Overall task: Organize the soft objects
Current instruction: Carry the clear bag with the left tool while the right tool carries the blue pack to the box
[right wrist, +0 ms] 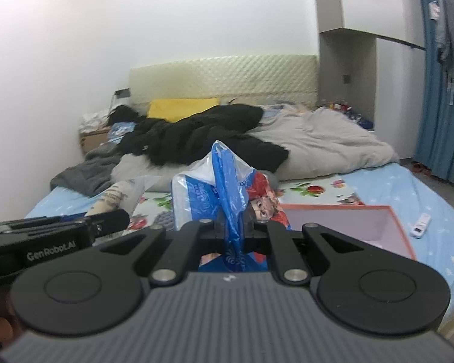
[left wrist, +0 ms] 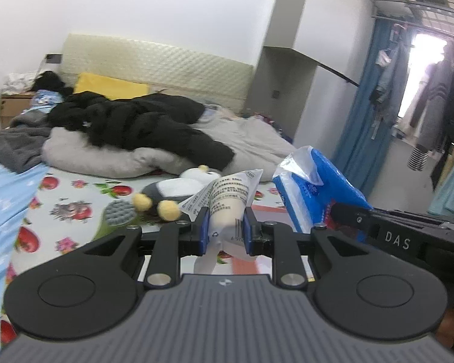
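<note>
The left gripper (left wrist: 226,230) pinches a soft cream tube (left wrist: 227,208) between its blue pads, the tube's flat crimped end fanning out above them, printed with small text and a barcode. The right gripper (right wrist: 231,233) is nearly closed on a crinkly blue and clear plastic pack (right wrist: 208,199), gripping a bunched fold of the thin film; the blocky pack hangs forward of the jaws. Both things are held above the foot end of the bed (left wrist: 75,211), whose sheet is smooth cotton printed with red fruit and flowers.

On that sheet, near the middle of the bed, a plush penguin (left wrist: 172,190) lies on its side, fuzzy grey and white with round yellow feet, just beside a round grey nubbed pad (left wrist: 119,213). Toward the bed's right edge sits an open rectangular box (right wrist: 348,227) with a pink rim and pale inside, and a small white remote (right wrist: 420,225) lies beside it. A puffy black jacket (left wrist: 136,121) sprawls over a rumpled grey duvet (left wrist: 112,157) at the head end, below the quilted cream headboard (left wrist: 154,63).
</note>
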{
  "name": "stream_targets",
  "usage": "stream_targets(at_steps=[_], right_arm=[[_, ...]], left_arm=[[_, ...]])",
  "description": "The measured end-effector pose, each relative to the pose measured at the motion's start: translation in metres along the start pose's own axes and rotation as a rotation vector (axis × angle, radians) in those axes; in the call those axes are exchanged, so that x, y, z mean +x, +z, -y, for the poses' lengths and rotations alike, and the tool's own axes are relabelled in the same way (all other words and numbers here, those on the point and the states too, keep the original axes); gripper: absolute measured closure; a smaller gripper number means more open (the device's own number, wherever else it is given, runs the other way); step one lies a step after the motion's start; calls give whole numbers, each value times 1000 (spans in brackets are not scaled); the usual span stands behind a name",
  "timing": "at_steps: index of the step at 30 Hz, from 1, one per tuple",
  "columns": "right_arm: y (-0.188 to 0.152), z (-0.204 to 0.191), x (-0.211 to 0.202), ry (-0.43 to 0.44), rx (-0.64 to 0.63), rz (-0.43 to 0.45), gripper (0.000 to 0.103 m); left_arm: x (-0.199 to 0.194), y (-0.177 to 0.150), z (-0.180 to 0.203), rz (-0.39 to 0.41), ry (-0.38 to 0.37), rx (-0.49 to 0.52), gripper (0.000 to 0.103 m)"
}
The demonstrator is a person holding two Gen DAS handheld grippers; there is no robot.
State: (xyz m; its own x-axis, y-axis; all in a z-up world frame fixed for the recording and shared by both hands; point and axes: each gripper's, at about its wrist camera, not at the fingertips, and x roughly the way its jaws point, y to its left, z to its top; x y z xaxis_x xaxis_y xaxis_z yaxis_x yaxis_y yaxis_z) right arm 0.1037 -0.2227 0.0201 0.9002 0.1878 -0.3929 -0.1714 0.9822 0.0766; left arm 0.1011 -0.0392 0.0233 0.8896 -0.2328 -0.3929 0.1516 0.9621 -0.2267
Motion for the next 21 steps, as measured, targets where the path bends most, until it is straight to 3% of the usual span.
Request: stream_targets(at_steps=[9, 21], right_arm=[[-4, 57, 10, -106, 66, -14, 93], [-48, 141, 68, -208, 189, -199, 93]], left_arm=[[42, 0, 50, -55, -91, 44, 77], [168, -35, 95, -272, -154, 99, 76]])
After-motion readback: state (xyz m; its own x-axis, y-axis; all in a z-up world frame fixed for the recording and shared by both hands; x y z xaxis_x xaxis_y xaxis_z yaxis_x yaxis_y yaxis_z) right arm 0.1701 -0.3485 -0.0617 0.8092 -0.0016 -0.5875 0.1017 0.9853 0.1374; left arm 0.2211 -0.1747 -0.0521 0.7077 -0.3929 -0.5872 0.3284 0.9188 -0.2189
